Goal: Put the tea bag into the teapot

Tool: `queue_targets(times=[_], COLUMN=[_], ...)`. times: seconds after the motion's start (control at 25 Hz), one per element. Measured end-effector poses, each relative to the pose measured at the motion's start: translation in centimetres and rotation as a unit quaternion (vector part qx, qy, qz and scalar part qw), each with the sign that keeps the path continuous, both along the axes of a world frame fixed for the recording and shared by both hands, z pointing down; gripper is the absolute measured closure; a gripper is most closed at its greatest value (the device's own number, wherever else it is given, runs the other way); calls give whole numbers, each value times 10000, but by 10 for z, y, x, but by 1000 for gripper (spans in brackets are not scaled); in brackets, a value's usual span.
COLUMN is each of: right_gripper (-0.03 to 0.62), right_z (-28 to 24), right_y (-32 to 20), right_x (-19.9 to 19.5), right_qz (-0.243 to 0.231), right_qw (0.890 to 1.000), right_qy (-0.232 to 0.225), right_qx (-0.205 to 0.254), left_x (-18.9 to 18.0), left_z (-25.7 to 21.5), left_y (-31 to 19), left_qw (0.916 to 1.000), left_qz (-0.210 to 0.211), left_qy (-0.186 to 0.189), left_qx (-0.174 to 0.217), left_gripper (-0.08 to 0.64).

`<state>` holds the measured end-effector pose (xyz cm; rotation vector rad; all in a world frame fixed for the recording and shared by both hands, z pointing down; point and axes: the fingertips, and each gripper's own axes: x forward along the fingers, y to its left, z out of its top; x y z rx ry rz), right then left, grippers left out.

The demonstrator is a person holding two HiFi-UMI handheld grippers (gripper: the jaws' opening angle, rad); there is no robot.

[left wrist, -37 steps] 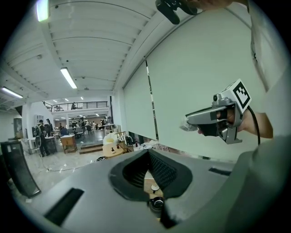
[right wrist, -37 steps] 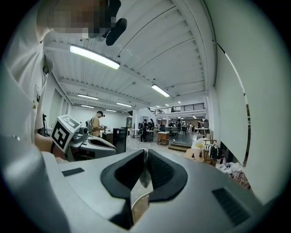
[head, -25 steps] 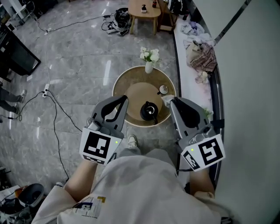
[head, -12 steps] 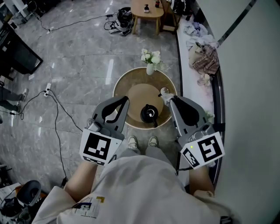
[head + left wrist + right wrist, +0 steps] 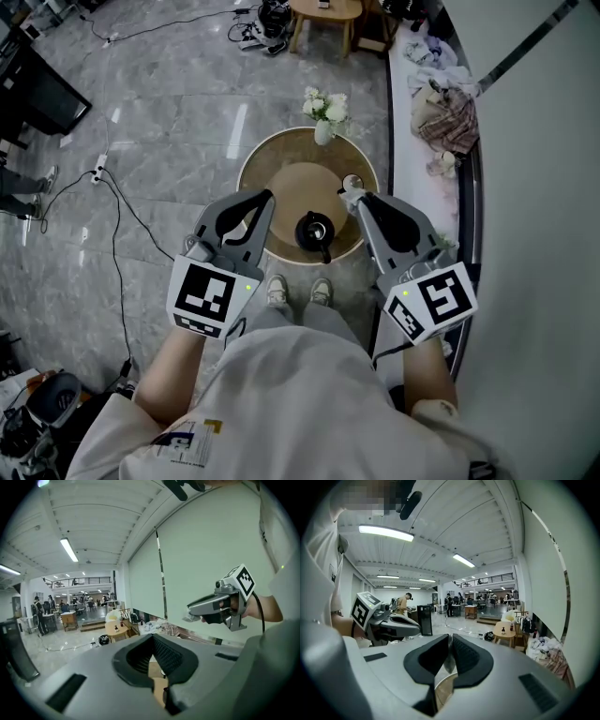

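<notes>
Right gripper [image 5: 359, 199], clenched on the white tea bag [image 5: 348, 195], hovers near the black teapot [image 5: 314, 230] on the round table [image 5: 258, 169]; left gripper [image 5: 268, 196] closed and empty.

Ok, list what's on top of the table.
A black teapot in the middle, a vase of white flowers at the far edge, a small cup or lid at right. The left gripper and right gripper hide parts of the table.
</notes>
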<state>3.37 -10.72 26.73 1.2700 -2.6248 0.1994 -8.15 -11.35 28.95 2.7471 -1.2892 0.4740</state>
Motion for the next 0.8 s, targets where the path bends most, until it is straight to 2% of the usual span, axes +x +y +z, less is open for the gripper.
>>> queue_targets(times=[0.24,0.44,0.8], right_gripper=[563,563,563], right_z=[42,80,161], right_y=[-28,-35,-49], right_x=[7,4,2], right_qz=[-5,-38,-37], right_qw=[9989,9966,9857], right_qy=[89,126,-48], right_qx=[-465,-812,-1684], left_x=[18,21,26], left_z=[26,66,127], left_y=[-26,-38,-49], left_qw=[9994,9979,9922], left_qz=[119,13,116], left_qy=[-56,-64,-184], left_qx=[-313,-650,-1231], left_gripper=[552,552,552])
